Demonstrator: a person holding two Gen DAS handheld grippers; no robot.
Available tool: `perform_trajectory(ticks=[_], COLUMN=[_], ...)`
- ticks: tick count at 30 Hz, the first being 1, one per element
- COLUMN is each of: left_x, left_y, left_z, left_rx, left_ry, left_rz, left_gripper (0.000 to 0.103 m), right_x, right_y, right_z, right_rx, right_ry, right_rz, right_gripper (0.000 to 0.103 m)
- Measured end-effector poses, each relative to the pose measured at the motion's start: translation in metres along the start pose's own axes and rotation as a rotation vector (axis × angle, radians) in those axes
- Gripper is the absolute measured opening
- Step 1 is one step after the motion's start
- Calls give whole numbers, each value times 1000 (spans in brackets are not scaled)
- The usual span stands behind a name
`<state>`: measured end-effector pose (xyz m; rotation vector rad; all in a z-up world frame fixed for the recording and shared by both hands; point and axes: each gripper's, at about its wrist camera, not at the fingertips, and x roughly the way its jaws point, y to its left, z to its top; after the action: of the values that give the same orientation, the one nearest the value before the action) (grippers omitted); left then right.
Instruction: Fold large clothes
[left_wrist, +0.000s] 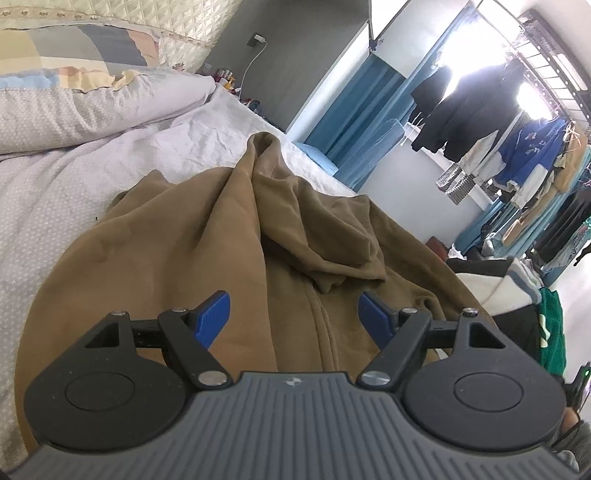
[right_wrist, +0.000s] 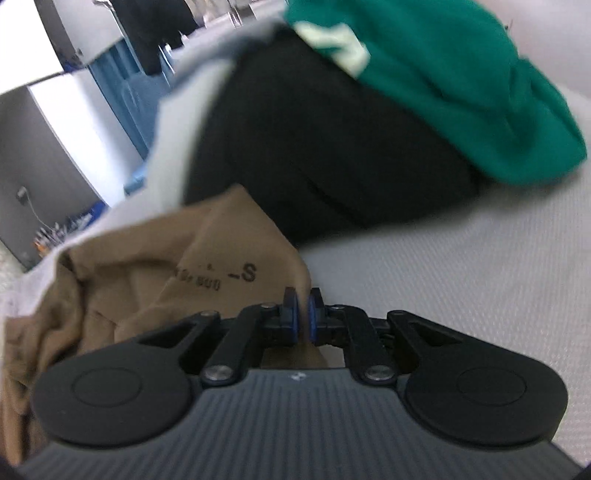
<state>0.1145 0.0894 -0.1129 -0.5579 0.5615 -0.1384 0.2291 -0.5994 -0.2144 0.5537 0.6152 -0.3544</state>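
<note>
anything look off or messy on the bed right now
The brown hoodie is not flat yet: it lies bunched in ridges on the bed sheet, hood crumpled over the zip. Black and green clothes sit heaped beside it. The right claw pinches its edge.

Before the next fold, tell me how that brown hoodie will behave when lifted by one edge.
Likely floppy: the brown hoodie lies in deep soft creases. It probably drapes and trails from the right gripper, whose jaws pinch one edge. It looks thick, so fairly heavy for cloth.
</note>
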Motion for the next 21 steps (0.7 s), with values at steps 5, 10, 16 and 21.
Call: perform_trajectory(ticks=[5,10,16,21], left_x=[5,9,8,1], left_y=[-3,-7,-11,-14], left_z=[-2,-3,-7,-11], left_rx=[18,51,69,79], left_ry=[16,32,47,44], left_rz=[24,56,75,84], left_gripper=[80,80,80,80], right_x=[20,2,-27,-67], right_y=[-3,10,33,66], right_z=[-12,-3,8,16], right_rx=[2,-64,-163,-259], right_ry=[36,65,53,22], right_rz=[-16,-9,-5,27], right_gripper=[9,14,52,52])
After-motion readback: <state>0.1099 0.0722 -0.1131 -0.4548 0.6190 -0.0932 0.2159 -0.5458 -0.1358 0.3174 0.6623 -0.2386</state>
